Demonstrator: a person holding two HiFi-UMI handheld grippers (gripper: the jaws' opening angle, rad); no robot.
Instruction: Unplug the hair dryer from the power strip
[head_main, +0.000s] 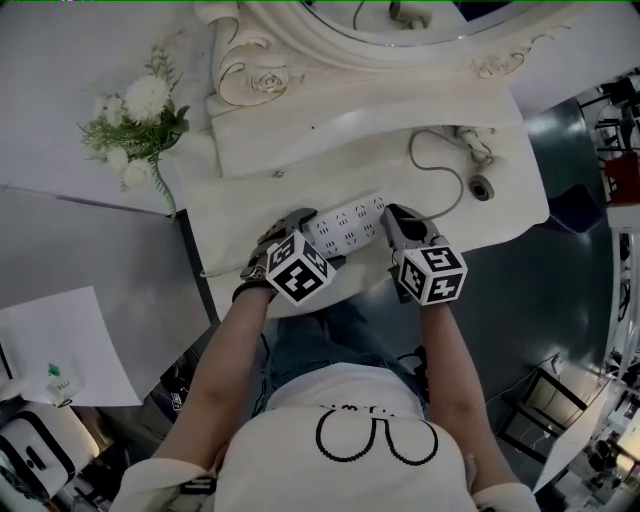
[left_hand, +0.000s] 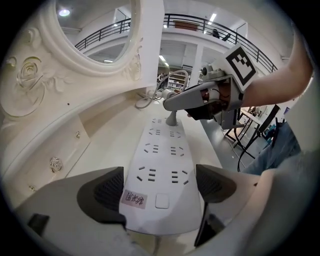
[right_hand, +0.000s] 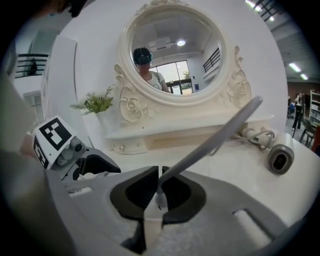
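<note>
A white power strip (head_main: 352, 221) lies along the front of the white dresser top (head_main: 300, 150). My left gripper (head_main: 300, 224) holds its near end: in the left gripper view the strip (left_hand: 162, 165) sits between the two dark pads (left_hand: 106, 192), which touch its sides. My right gripper (head_main: 393, 214) is shut on the grey plug (left_hand: 172, 118), which stands in a socket at the strip's far end. The grey cord (right_hand: 220, 134) runs up and right from between the shut jaws (right_hand: 159, 189) toward the hair dryer (right_hand: 279, 159), which lies on the table at the right (head_main: 482, 186).
An ornate oval mirror (right_hand: 172, 55) rises behind the table. A vase of white flowers (head_main: 138, 125) stands at the left. The cord loops (head_main: 435, 165) between the strip and the dryer. Dark floor and metal racks lie off the table's right edge.
</note>
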